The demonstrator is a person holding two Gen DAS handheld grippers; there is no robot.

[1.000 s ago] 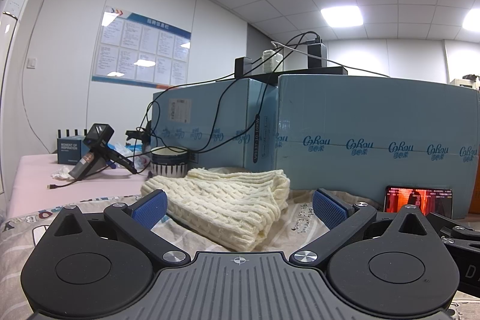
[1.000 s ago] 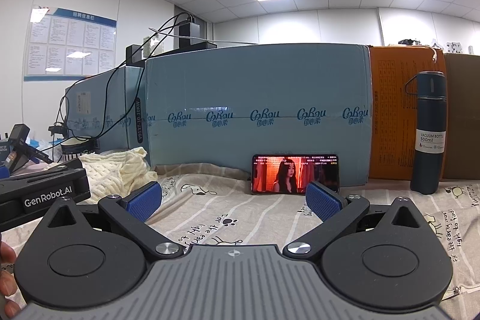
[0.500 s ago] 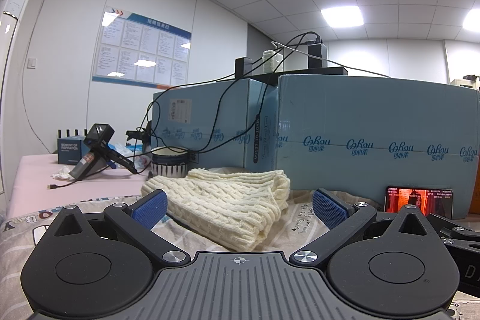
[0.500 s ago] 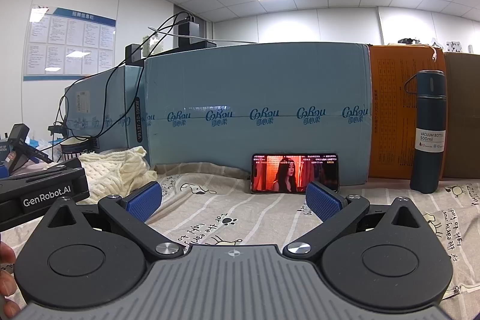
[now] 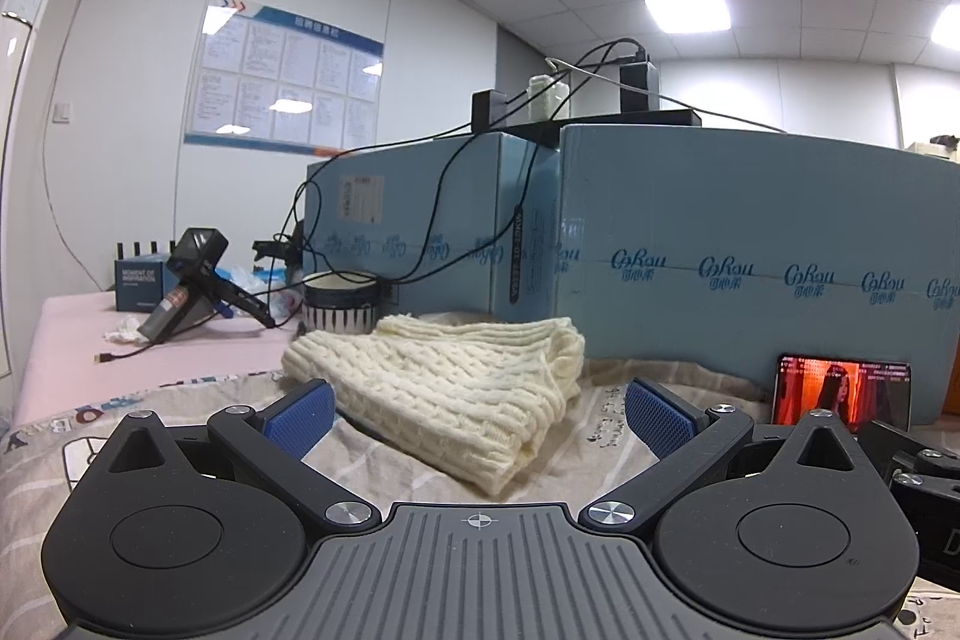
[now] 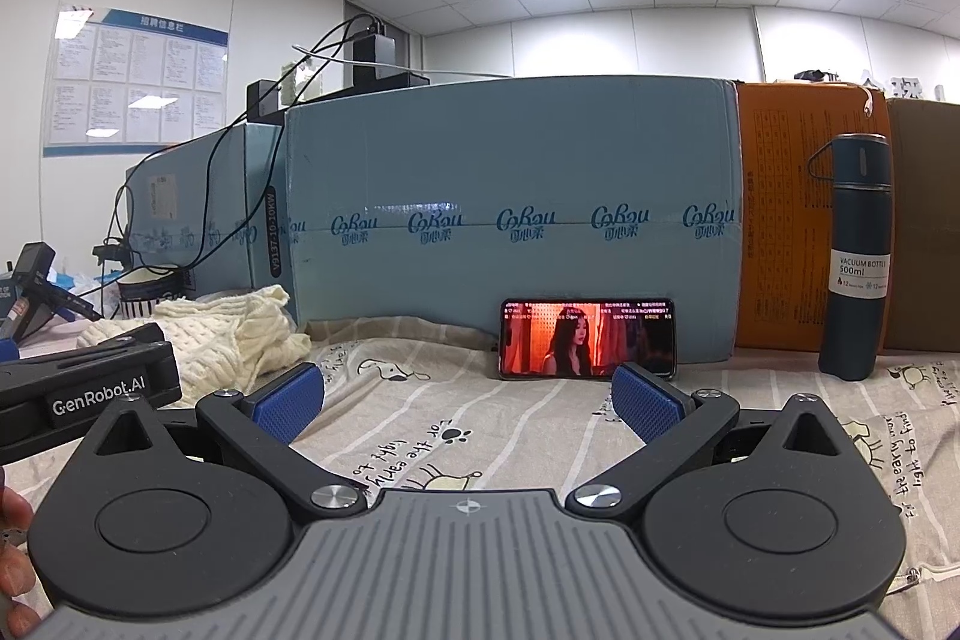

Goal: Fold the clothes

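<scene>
Printed beige bedsheet [image 6: 420,400] carries a folded cream cable-knit sweater [image 5: 456,394] toward its far-left edge. Left gripper [image 5: 477,409] and right gripper [image 6: 468,400] held level, fingers apart, empty.

A folded sweater [image 5: 456,394] is lying on the sheet [image 6: 480,436] ahead of my left gripper [image 5: 480,409], boxes [image 6: 510,208] are standing behind it, and a phone [image 6: 588,339] is leaning against them, left of a bottle [image 6: 855,256].
</scene>
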